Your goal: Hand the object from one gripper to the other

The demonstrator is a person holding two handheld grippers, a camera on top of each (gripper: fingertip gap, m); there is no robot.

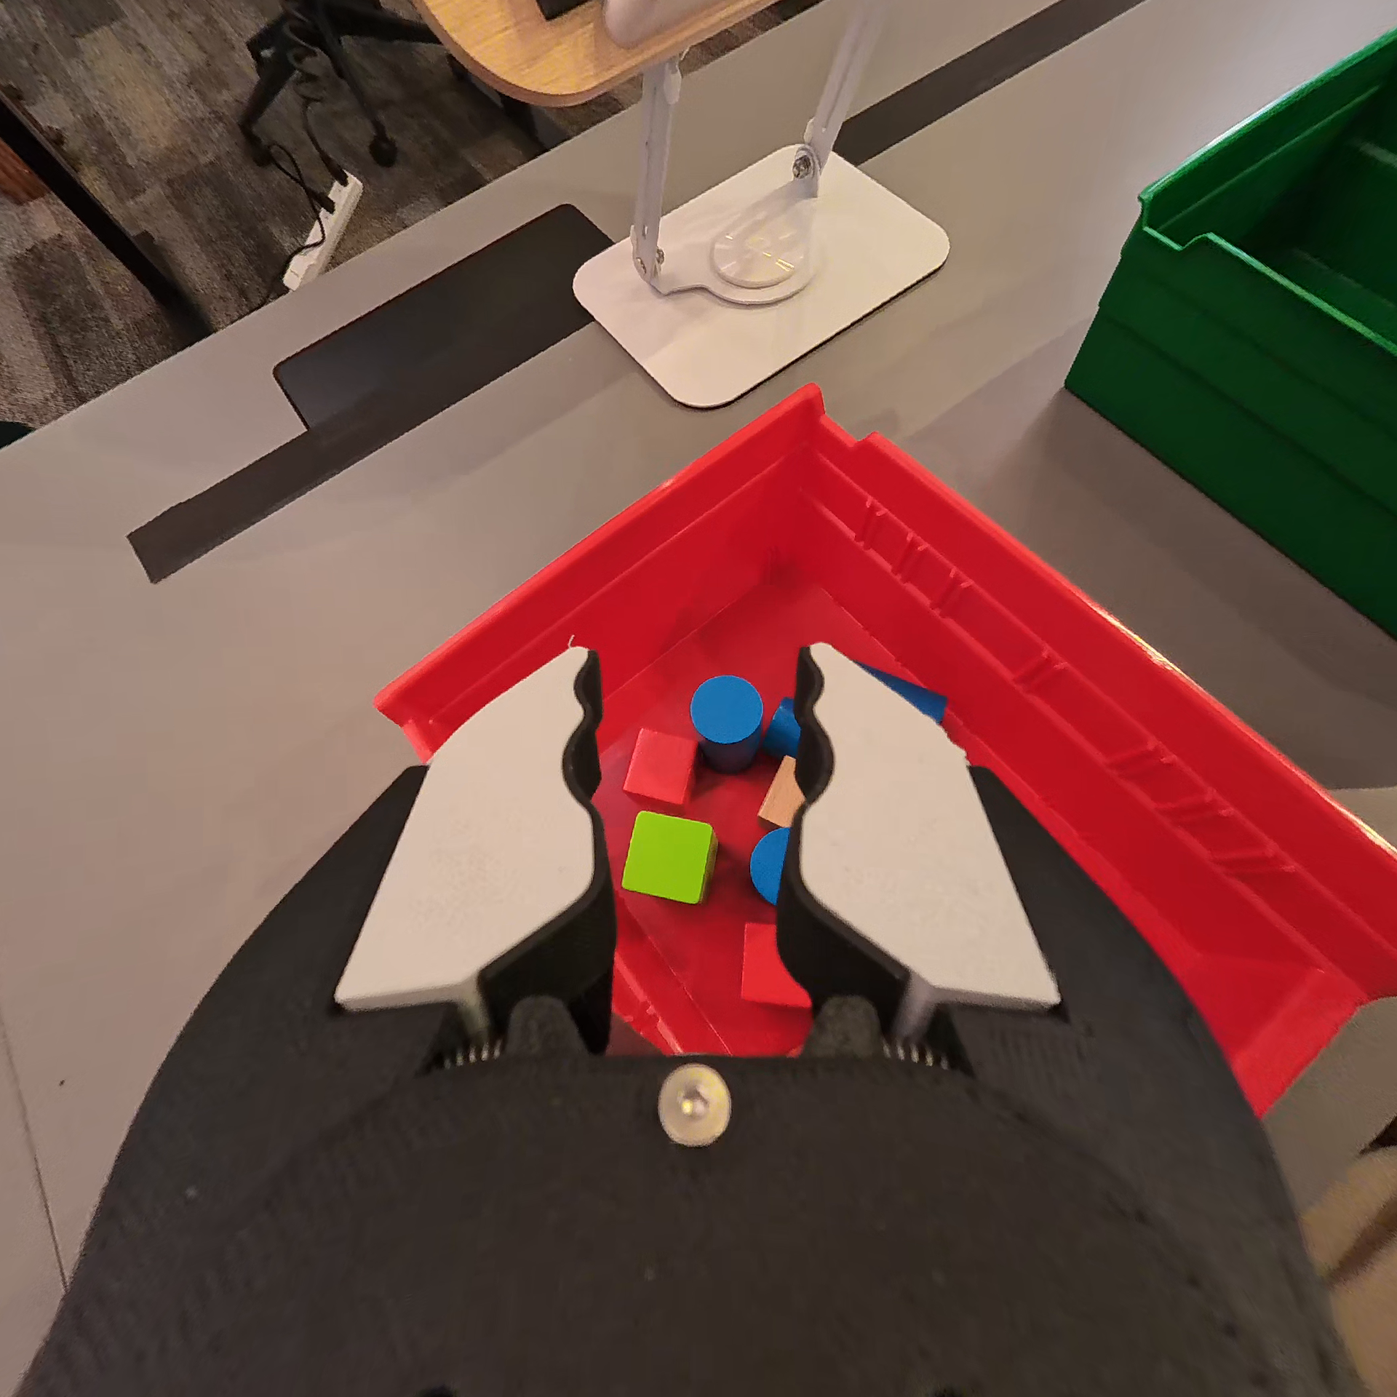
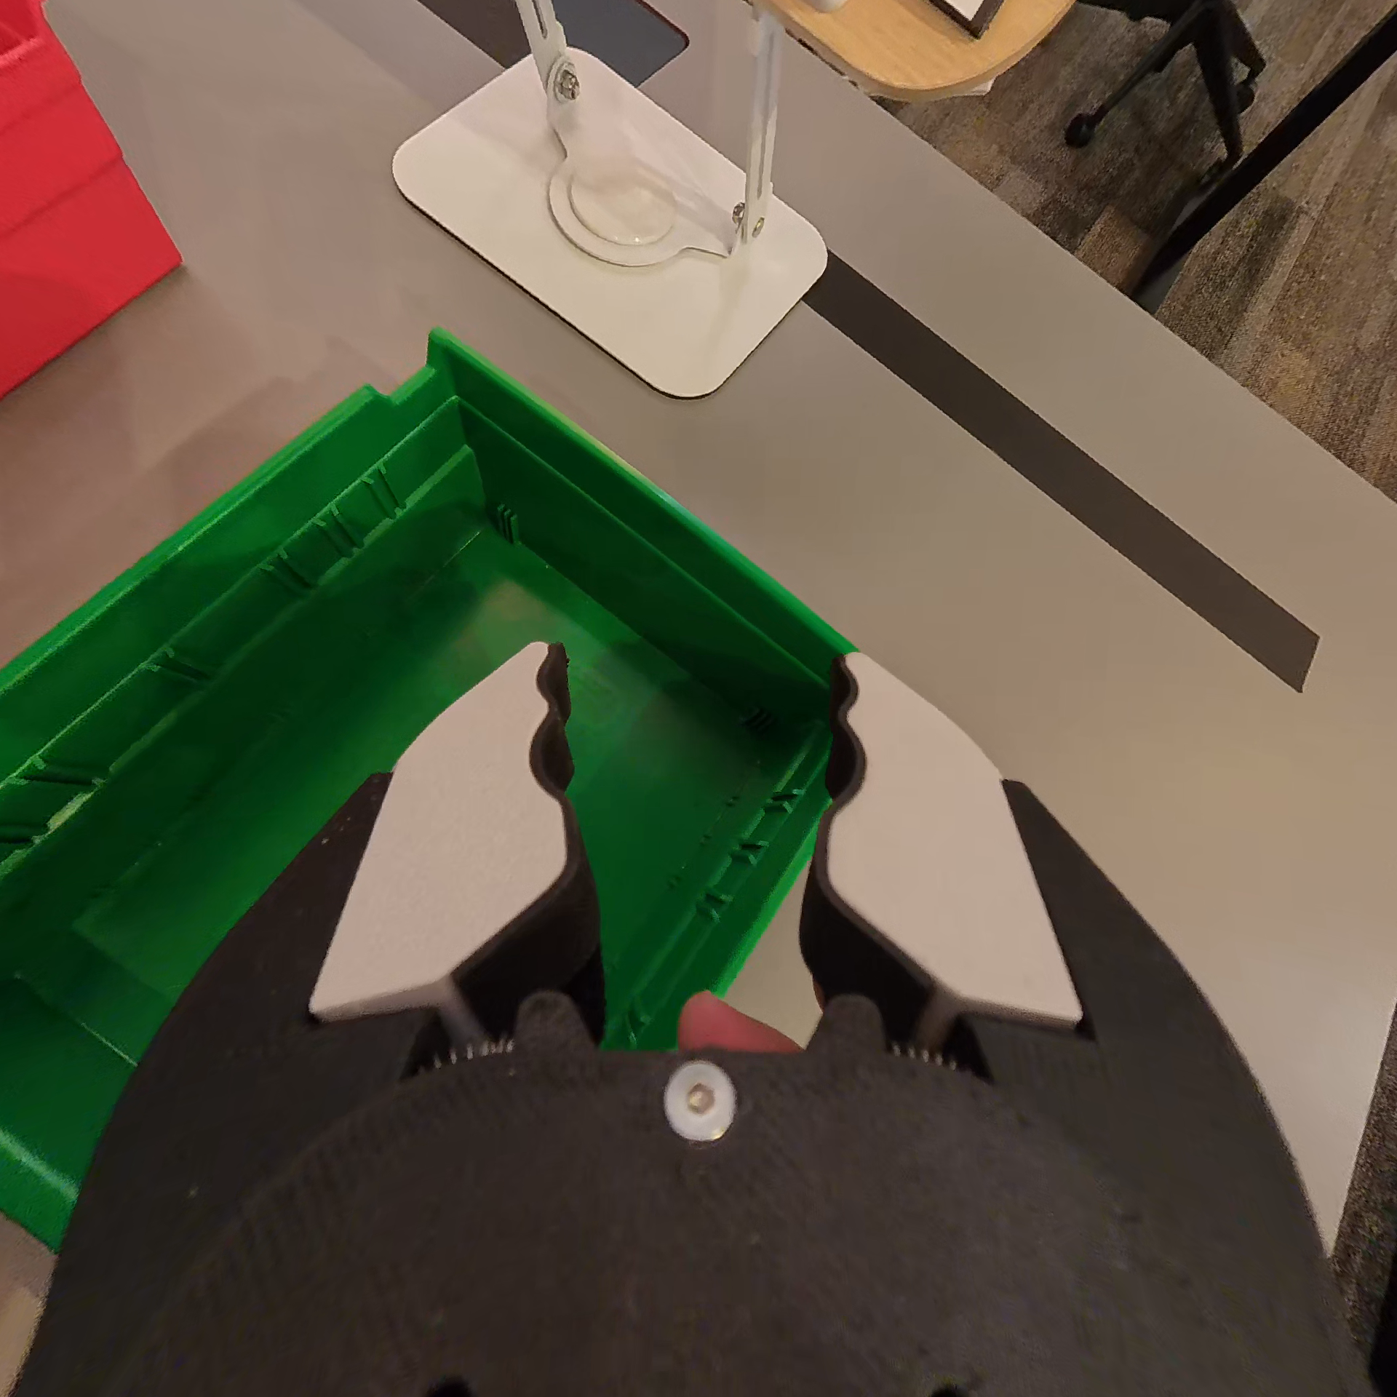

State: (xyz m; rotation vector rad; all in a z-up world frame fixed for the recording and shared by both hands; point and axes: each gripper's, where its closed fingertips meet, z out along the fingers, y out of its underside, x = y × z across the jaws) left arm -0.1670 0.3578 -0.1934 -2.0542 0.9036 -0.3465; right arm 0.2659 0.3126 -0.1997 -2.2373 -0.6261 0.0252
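Observation:
In the left wrist view my left gripper is open and empty above a red bin. In the bin lie several wooden blocks: a green cube, a red cube, an upright blue cylinder, a tan block, more blue pieces and a red block, partly hidden by my fingers. In the right wrist view my right gripper is open and empty above an empty green bin.
Both bins stand on a grey table. A white lamp base stands behind them; it also shows in the right wrist view. The green bin is right of the red one; the red bin shows at upper left. There is about 45 centimetres between the tips of the two grippers. My right tips are about 40 centimetres from the upright blue cylinder, my left tips only 10 centimetres. The right gripper is farther from the green cube, some 45 centimetres, than the left, some 10 centimetres. The tan block is about 12 centimetres from my left fingertips and 40 centimetres from my right.

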